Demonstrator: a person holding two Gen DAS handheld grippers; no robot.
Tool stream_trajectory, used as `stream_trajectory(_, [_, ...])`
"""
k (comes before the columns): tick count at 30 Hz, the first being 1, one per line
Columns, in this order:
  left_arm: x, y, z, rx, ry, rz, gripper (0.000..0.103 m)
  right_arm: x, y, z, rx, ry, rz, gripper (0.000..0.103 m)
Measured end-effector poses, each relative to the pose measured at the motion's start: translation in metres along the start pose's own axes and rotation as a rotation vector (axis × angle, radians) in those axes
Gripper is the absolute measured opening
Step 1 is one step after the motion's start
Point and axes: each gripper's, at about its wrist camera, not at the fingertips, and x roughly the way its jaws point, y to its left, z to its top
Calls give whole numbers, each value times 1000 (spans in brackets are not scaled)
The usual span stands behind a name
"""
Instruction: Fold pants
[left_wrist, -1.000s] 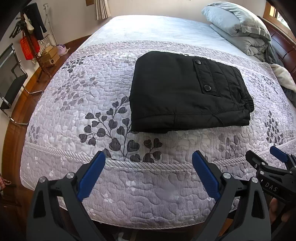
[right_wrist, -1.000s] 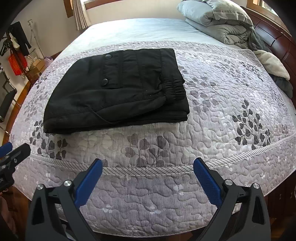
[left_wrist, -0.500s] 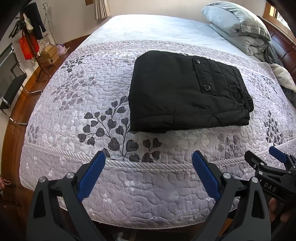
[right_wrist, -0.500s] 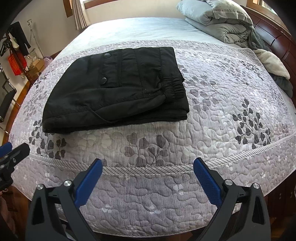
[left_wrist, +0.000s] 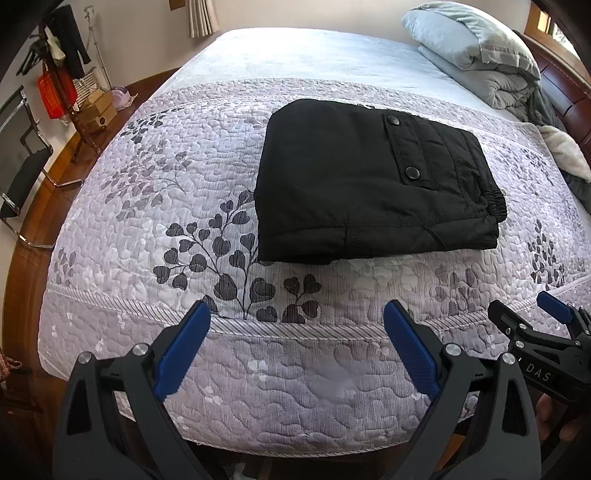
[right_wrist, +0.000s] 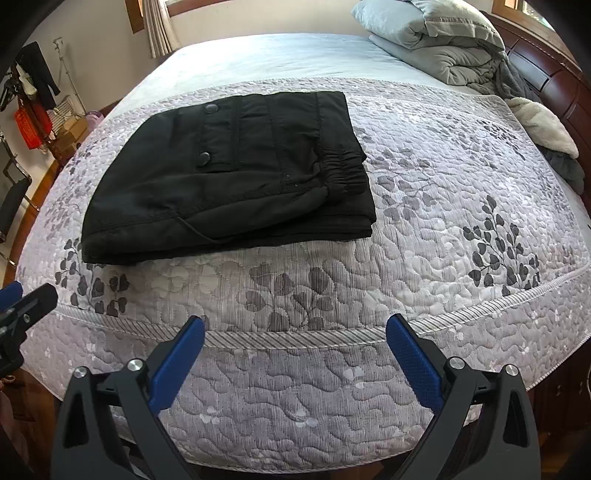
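Folded pants (left_wrist: 369, 184) (black) on quilt (left_wrist: 166, 206)

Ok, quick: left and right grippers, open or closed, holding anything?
Left gripper: open, empty, short of the folded pants.
Right gripper: open, empty.

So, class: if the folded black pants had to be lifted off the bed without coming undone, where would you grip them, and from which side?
Grip the black pants at their closed folded edge, approaching from the left gripper side. That edge looks smooth and rounded, while the opposite end shows the waistband and stacked loose layers, which would likely splay. Both grippers are open and clear of the fabric.
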Motion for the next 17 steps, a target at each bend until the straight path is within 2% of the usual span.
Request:
stream_trajectory(7, [-2,-2,0,18,-23,3,95,4,-2,-1,0,9,-5,99])
stream_trajectory(17, [3,-3,1,11,21,0,95,4,-4,1,3,7,-7,99])
